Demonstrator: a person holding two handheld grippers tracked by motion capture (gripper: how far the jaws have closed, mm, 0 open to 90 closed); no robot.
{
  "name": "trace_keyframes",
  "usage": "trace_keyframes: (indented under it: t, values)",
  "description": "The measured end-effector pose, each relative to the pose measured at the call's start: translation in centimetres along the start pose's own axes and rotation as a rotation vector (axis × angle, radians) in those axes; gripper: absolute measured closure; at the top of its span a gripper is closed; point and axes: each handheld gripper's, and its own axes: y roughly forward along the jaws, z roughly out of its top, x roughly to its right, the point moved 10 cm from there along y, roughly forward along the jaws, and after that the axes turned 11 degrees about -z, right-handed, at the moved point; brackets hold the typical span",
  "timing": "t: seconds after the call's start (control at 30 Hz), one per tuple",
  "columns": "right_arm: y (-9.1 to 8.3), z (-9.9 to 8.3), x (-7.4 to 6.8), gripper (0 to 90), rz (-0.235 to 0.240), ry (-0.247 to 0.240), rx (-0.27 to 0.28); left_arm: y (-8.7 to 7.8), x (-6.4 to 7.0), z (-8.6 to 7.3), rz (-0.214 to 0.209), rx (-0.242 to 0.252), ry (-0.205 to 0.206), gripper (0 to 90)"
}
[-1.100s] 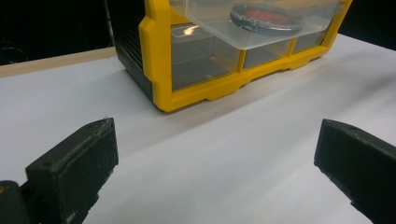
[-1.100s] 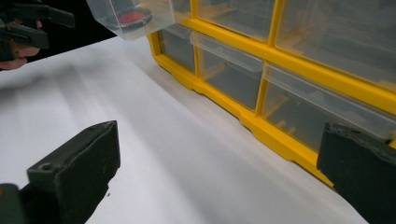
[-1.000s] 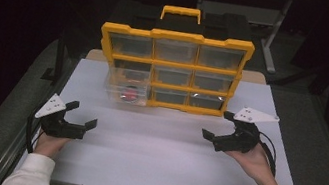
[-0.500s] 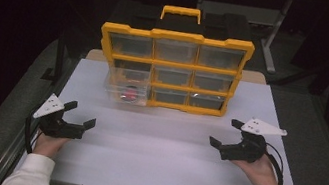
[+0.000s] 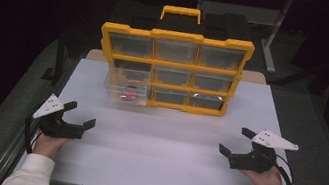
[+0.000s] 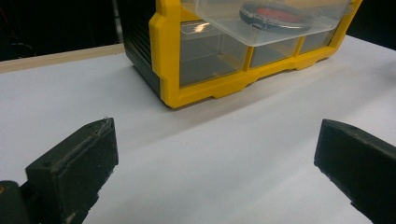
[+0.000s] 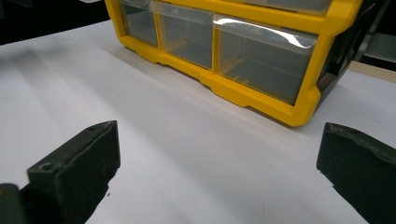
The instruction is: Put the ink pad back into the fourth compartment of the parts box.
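The yellow-framed plastic organiser with clear drawers (image 5: 172,68) stands at the far side of my white tabletop (image 5: 159,173). Its left middle clear drawer (image 5: 127,85), holding a round red-lidded tin (image 5: 128,95), juts out. My right claw (image 5: 236,142) has drawn back nearer and rightward, released; the left claw (image 5: 81,114) waits, also released, so I judge the drawer comes next.

A workshop or lab: a yellow parts organizer (image 5: 172,68) on a white worktable (image 5: 160,168).
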Motion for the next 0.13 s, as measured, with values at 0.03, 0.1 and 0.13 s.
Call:
trace_keyframes:
  t: [0.03,0.1,0.13]
  values:
    - [-0.04,-0.13,0.05,0.0,-0.002,0.000,0.000,-0.01,-0.01,0.02,0.000,0.001,-0.001,0.0]
    - [-0.08,-0.38,0.15,0.0,-0.009,-0.003,-0.004,-0.04,-0.03,0.05,0.000,0.003,-0.001,0.0]
    - [-0.09,-0.54,0.18,0.0,-0.015,-0.008,-0.009,-0.05,-0.02,0.08,0.000,0.005,0.000,0.0]
